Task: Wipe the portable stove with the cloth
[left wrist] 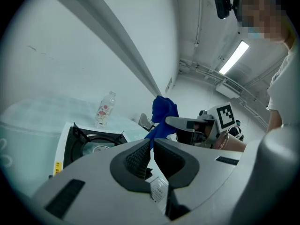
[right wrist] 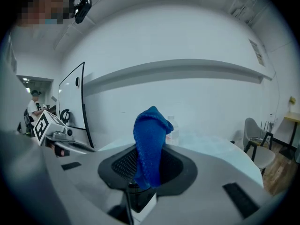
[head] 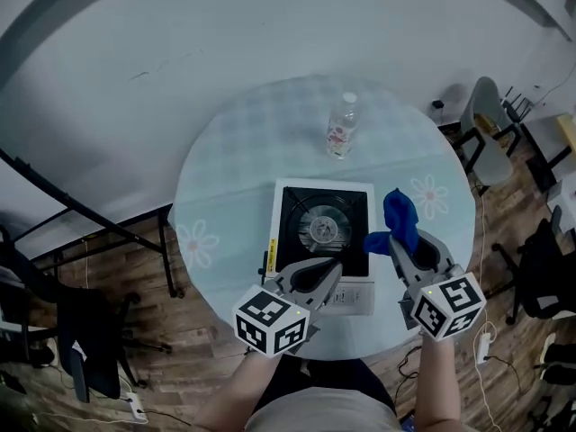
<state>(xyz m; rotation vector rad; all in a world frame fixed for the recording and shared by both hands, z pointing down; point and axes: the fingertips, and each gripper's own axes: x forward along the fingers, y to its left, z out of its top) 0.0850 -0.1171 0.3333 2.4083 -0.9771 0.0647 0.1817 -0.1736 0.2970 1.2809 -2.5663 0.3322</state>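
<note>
I can read no word or number anywhere in these views. The bottle (head: 342,126) wears a wrap label with pink print — too small to make out. The portable stove (head: 324,228) carries a yellow sticker (head: 271,247) on its left rim and a white label (left wrist: 158,190) on its front panel; the fine dark print on both is illegible. The cube on the left gripper (head: 335,264) and the one on the right gripper (head: 392,243) bear black-and-white square markers — patterns, not letters. A small wall sign (right wrist: 253,52) is only a blur.
</note>
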